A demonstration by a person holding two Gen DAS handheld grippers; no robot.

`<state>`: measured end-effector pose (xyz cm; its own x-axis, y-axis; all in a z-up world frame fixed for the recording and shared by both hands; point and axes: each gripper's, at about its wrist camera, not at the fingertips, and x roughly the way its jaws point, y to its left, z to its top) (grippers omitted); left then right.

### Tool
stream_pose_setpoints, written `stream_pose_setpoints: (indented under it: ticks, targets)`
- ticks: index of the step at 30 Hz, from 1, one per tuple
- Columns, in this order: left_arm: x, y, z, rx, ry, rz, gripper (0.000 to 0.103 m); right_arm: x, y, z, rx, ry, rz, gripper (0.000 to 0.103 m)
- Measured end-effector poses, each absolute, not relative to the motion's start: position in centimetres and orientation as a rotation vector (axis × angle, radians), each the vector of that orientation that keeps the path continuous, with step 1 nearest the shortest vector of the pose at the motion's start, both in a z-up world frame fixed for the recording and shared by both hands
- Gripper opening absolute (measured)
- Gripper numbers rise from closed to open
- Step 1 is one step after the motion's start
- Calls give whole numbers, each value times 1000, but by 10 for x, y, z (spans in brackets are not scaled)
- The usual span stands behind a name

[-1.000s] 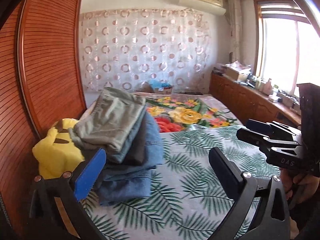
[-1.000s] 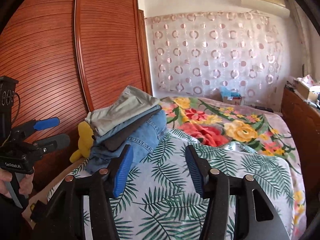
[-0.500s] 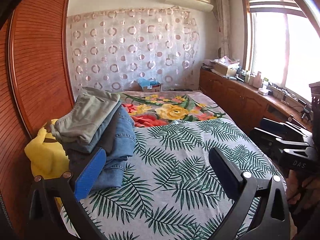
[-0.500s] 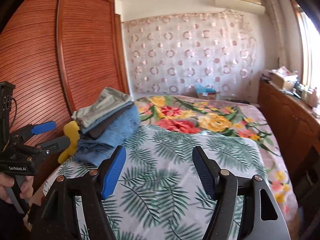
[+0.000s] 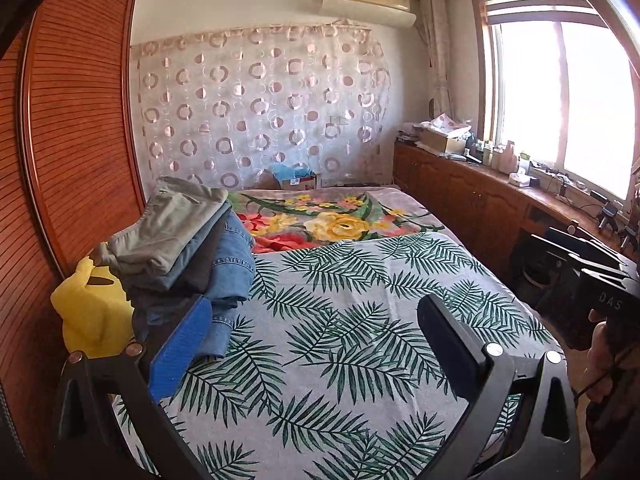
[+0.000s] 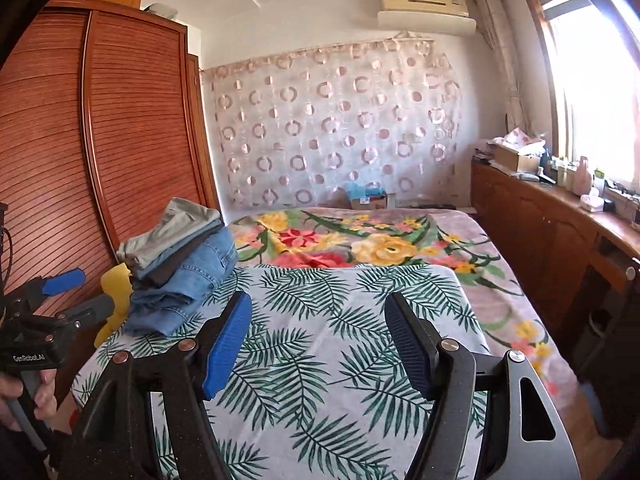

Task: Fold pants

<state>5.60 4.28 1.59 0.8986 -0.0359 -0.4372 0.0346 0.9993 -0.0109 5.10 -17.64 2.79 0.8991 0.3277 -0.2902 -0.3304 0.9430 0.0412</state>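
Observation:
A stack of folded pants [image 5: 188, 252], grey-green on top and blue denim below, lies on the left side of the bed; it also shows in the right wrist view [image 6: 180, 268]. My left gripper [image 5: 316, 332] is open and empty, held above the leaf-print sheet [image 5: 352, 320], right of and nearer than the stack. My right gripper [image 6: 320, 332] is open and empty over the same sheet [image 6: 320, 360]. The left gripper [image 6: 64, 300] shows at the left edge of the right wrist view, and the right gripper [image 5: 576, 256] at the right edge of the left wrist view.
A yellow plush toy [image 5: 92, 308] sits between the stack and the wooden wardrobe [image 5: 72, 140]. A floral blanket [image 5: 332, 220] covers the far half of the bed. A wooden counter [image 5: 500, 200] with clutter runs under the window on the right.
Both grippers have drawn back and risen from the bed, so the pants stack looks farther off and more of the room shows. Both stay open.

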Motion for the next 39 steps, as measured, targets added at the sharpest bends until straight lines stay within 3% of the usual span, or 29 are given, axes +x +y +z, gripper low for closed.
stream_pose_setpoints:
  ticks: [39]
  targets:
    - [52,49,18,-19,445,-23,103,37,-189,22,-21,282,335,71]
